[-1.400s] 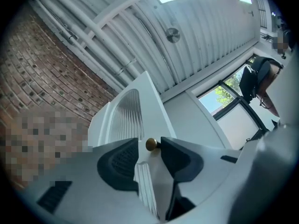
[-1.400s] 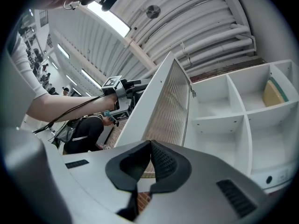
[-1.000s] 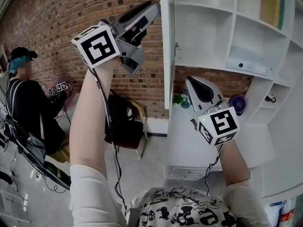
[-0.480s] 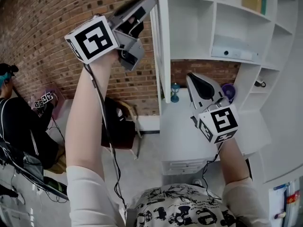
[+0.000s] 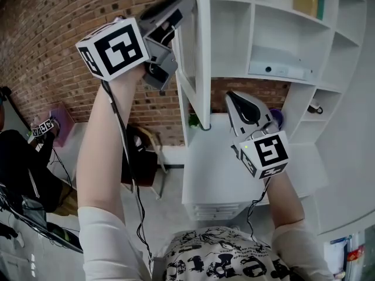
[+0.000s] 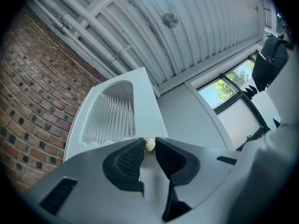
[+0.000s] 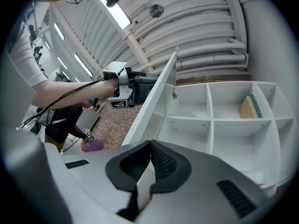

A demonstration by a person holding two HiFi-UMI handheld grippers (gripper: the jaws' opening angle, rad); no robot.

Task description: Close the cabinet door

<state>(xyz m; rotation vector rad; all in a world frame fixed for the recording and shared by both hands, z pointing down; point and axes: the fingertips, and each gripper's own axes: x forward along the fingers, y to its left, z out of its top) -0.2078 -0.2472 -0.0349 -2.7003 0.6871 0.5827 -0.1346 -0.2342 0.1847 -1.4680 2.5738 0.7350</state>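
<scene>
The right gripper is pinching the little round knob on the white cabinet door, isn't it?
Not quite. It is the left gripper that pinches the little round knob on the white cabinet door, as the left gripper view shows. The right gripper has its jaws together with nothing between them.
</scene>
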